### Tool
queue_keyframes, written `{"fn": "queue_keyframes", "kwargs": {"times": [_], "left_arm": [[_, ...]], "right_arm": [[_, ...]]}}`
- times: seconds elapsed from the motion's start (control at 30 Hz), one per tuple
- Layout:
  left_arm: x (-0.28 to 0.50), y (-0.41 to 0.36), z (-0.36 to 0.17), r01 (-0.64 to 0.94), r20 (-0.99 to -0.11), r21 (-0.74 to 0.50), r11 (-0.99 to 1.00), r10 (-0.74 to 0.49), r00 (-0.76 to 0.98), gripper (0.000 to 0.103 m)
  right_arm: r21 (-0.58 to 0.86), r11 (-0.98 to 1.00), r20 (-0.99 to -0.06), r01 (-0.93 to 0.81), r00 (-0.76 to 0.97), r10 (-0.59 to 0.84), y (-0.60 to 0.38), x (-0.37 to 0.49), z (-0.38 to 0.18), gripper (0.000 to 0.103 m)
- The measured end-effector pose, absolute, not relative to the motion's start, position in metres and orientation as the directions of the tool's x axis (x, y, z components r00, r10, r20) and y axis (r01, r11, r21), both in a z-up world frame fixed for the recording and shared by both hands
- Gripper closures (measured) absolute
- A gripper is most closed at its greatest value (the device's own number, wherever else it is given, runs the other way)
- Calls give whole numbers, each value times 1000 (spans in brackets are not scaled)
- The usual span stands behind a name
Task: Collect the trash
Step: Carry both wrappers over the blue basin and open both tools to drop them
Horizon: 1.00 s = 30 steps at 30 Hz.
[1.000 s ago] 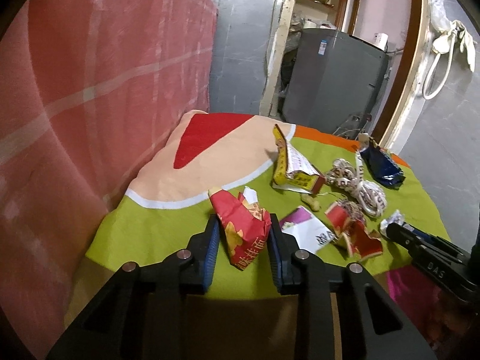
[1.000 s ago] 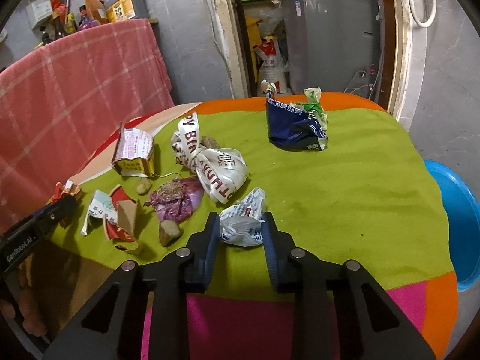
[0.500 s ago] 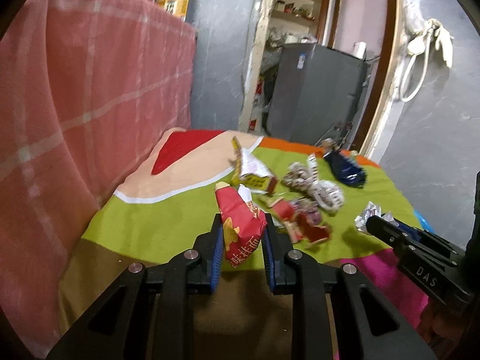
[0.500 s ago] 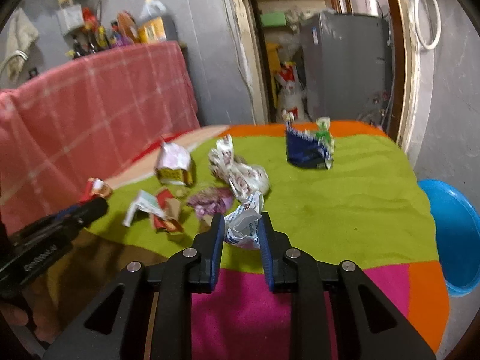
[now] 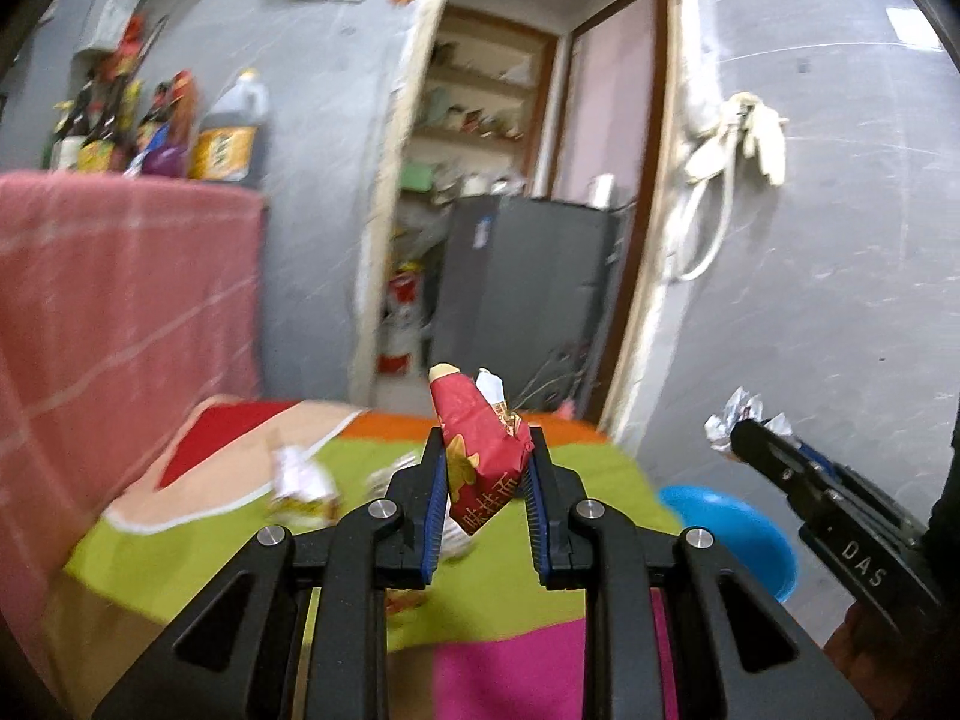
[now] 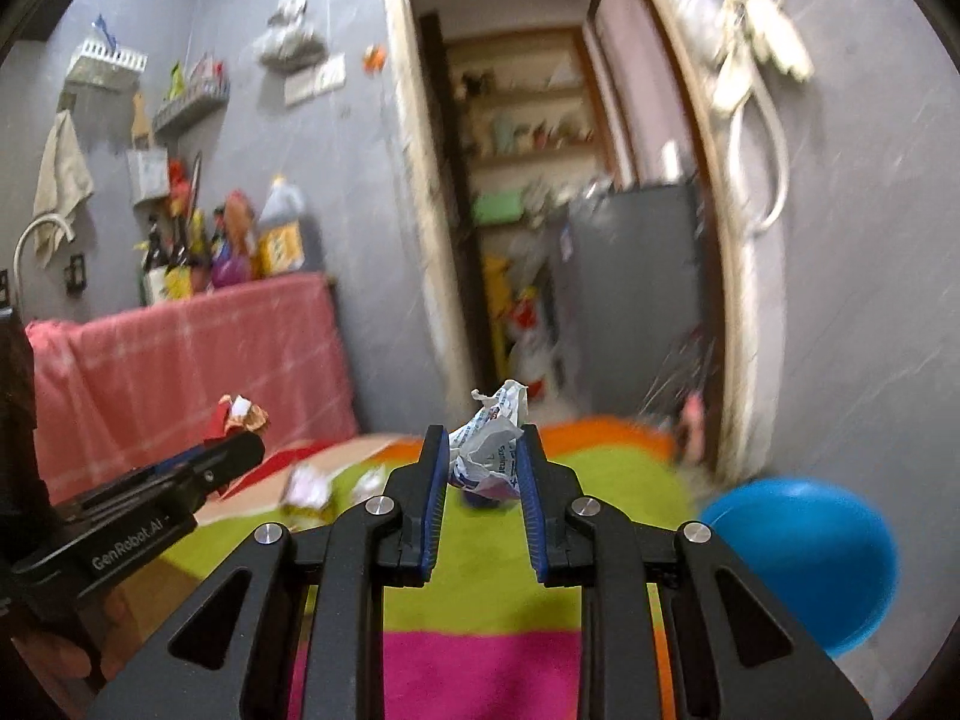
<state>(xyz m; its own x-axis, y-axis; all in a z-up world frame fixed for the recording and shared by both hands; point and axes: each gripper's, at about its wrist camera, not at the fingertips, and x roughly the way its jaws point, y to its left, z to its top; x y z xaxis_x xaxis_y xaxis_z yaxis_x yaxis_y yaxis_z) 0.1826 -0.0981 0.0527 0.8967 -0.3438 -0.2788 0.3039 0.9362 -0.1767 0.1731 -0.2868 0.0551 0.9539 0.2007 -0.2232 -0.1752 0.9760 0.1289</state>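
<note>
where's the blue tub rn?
The blue tub sits low on the right in the right wrist view, beyond the table's right edge, below the door frame.

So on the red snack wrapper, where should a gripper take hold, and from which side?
Across its crumpled middle, coming from its lower end, pads on the two flattened faces. The red wrapper stands tall and narrow, tapering to a point on top, so the wider mid-section likely gives the firmest pinch. The left gripper is shut on it that way.
</note>
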Motion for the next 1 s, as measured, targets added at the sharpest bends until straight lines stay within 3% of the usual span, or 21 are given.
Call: {"fn": "queue_keyframes", "kwargs": {"times": [0.2,0.4,0.63,1.0], "left_arm": [[196,-162,66,429,-236,-163,889,-457,857,83],[219,-241,66,552,-259,-147,821,-571,779,83],[256,-310,43,619,-379,-171,767,-631,677,82],[309,-359,-14,611,-590,-239,755,-613,526,80]], "right_arm": [[55,996,-132,-65,989,72,-343,165,75,82],[34,999,-122,40,992,-36,-404,167,69,82],[61,991,-205,119,973,-104,-470,182,38,82],[134,977,-390,163,915,-99,-507,212,-22,80]]}}
